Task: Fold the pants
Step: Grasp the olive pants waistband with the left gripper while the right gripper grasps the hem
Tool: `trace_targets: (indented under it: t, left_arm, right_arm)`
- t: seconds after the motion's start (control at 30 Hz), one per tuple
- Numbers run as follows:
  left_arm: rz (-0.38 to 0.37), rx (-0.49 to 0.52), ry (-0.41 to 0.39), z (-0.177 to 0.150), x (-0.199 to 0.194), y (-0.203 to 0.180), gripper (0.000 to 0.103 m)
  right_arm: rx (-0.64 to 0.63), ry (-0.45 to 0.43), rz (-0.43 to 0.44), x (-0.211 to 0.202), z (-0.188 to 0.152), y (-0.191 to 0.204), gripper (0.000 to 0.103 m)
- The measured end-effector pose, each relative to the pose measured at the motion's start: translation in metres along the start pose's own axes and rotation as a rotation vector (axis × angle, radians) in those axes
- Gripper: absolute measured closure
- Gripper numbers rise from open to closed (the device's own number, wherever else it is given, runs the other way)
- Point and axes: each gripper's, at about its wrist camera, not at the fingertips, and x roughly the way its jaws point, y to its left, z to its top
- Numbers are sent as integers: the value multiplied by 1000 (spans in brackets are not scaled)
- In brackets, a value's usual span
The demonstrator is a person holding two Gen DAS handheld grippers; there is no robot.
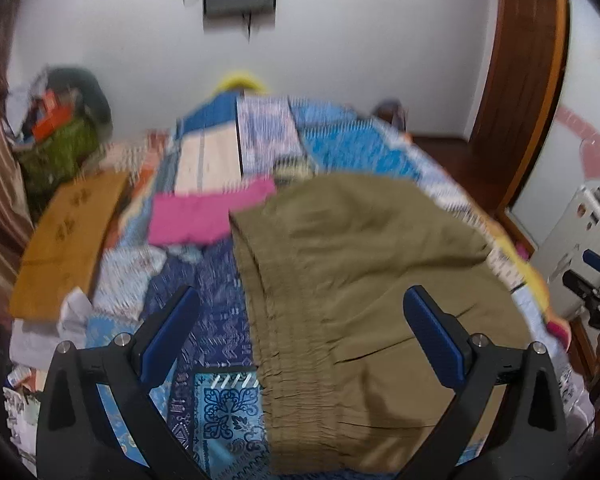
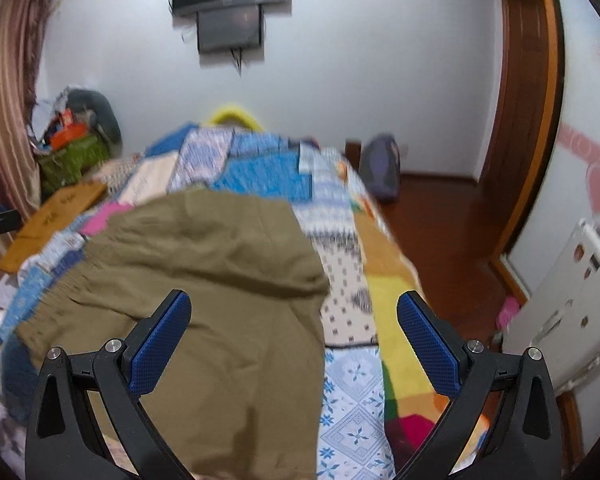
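Observation:
Olive-brown pants (image 1: 360, 280) lie spread on a patchwork bedspread (image 1: 204, 280), the gathered elastic waistband (image 1: 284, 360) running along their left edge. My left gripper (image 1: 300, 312) is open and empty, hovering above the waistband area. The pants also show in the right wrist view (image 2: 212, 280), reaching toward the near edge. My right gripper (image 2: 294, 316) is open and empty, above the pants' right edge (image 2: 320, 300). The right gripper also shows at the far right of the left wrist view (image 1: 596, 280).
A folded pink cloth (image 1: 204, 216) and a folded mustard cloth (image 1: 64, 248) lie on the bed's left side. A cluttered green basket (image 1: 60, 148) stands at the far left. A white cabinet (image 2: 560, 304) and wooden floor (image 2: 440, 208) are to the right.

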Motion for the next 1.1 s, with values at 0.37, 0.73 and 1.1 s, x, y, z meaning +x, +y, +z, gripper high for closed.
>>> trace_targets:
  t: [0.37, 0.73, 1.1]
  left_arm:
    - [-14, -3, 219, -7, 95, 24, 16]
    - [-99, 21, 284, -3, 133, 19, 38]
    - [-9, 135, 260, 1, 134, 14, 50]
  right_arm:
    - [43, 200, 57, 93, -8, -37, 15]
    - [18, 324, 160, 135, -16, -26, 50]
    - [-70, 309, 155, 126, -19, -19, 96]
